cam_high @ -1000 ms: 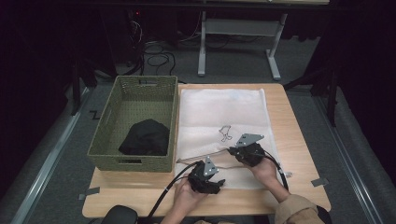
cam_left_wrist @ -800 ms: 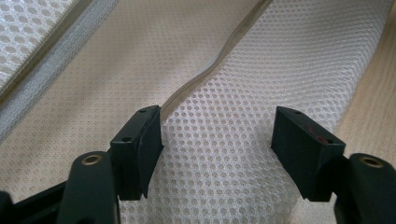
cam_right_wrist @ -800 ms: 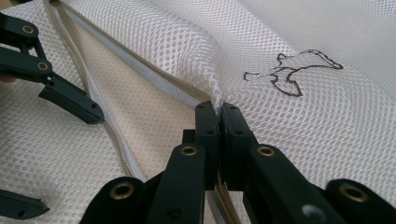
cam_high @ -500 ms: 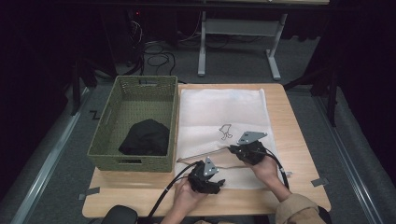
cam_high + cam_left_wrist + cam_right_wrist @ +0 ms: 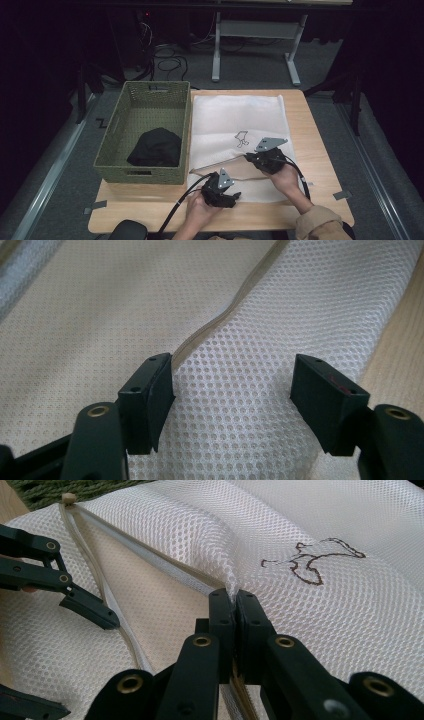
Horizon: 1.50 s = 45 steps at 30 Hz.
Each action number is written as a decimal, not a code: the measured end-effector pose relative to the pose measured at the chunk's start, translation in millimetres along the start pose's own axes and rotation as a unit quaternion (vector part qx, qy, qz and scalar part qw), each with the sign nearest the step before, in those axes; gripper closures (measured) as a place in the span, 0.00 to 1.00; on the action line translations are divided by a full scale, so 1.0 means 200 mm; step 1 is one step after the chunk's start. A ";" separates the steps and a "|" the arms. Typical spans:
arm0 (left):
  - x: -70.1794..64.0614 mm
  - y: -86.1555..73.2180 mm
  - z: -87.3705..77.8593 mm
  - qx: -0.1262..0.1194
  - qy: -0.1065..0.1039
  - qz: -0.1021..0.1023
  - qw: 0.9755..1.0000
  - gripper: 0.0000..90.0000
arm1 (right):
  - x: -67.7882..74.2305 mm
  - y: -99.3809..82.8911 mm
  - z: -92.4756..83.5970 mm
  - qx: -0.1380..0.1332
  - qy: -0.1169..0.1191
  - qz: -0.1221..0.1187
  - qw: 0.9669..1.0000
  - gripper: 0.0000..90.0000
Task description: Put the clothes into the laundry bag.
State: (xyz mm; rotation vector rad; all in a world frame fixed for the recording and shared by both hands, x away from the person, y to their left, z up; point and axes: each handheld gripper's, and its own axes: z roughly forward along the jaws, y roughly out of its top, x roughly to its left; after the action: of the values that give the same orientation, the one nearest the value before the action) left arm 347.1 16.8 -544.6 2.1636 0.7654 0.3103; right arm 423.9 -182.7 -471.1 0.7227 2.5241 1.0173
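A white mesh bag (image 5: 235,117) with a dark stitched figure (image 5: 241,139) lies flat on the wooden table (image 5: 320,150). My right gripper (image 5: 250,159) is shut on the upper layer of the bag's open edge (image 5: 227,582) and holds it raised off the lower layer. The zipper band (image 5: 107,597) runs along that opening. My left gripper (image 5: 220,189) is open at the near edge, its jaws either side of the lower mesh layer (image 5: 240,390), one fingertip (image 5: 152,390) next to the zipper band (image 5: 215,322). In the right gripper view, the left gripper (image 5: 87,667) shows at the left.
A green woven basket (image 5: 185,125) stands left of the bag, touching its edge, with a black garment (image 5: 155,146) inside. Bare table (image 5: 150,210) lies in front of the basket. Cables and a metal frame (image 5: 255,30) are on the floor beyond the table.
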 end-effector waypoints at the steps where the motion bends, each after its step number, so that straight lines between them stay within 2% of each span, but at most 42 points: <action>1: 0.00 0.00 0.00 0.000 0.000 0.001 1.000 0.37 | 0.00 0.00 0.00 -0.003 0.000 0.002 1.000 0.98; 10: 0.00 0.00 0.00 0.000 0.001 0.000 1.000 0.37 | -0.01 0.02 -0.03 -0.004 0.001 -0.003 1.000 0.98; 34: 0.00 0.00 0.00 -0.001 0.000 -0.001 1.000 0.37 | -0.03 0.05 -0.06 -0.020 0.009 0.012 1.000 0.98; 45: 0.00 0.00 0.00 -0.001 -0.001 -0.001 1.000 0.37 | -0.03 0.09 -0.09 -0.021 0.009 0.007 1.000 0.98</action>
State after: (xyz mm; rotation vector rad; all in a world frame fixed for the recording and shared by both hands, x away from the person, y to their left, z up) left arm 346.9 16.9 -544.7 2.1604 0.7673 0.3083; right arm 426.8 -185.0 -444.8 0.7233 2.5079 1.0843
